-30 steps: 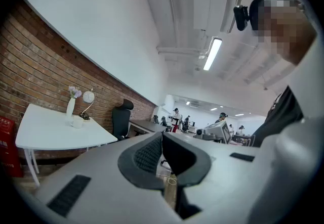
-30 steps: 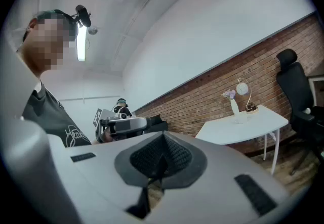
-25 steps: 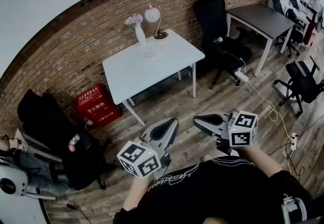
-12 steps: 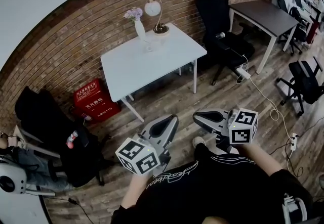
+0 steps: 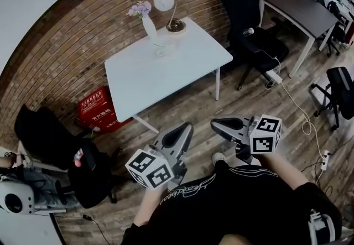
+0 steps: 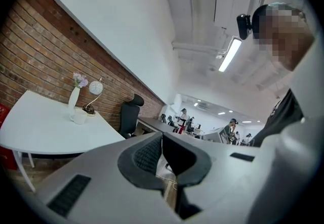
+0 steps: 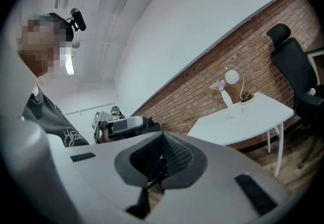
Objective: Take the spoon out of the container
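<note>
A white table (image 5: 166,72) stands by the brick wall, well ahead of both grippers. On it is a small pale cup-like container (image 5: 164,48), also seen as the container (image 6: 78,116) and the container (image 7: 234,112); no spoon can be made out at this distance. Beside it are a white vase with flowers (image 5: 148,25) and a round lamp (image 5: 166,3). My left gripper (image 5: 185,128) is held close to the body, jaws shut and empty, pads together in the left gripper (image 6: 162,138). My right gripper (image 5: 217,125) is beside it, also shut with nothing in the right gripper (image 7: 162,141).
A black office chair (image 5: 246,6) and a dark desk (image 5: 301,9) stand right of the table. A red box (image 5: 97,110) sits under the table's left end. A black chair with a bag (image 5: 61,152) is at the left. Cables (image 5: 301,119) trail over the wooden floor.
The table has come nearer and lower in the head view as the person steps toward it. Both grippers stay shut in front of the body.
</note>
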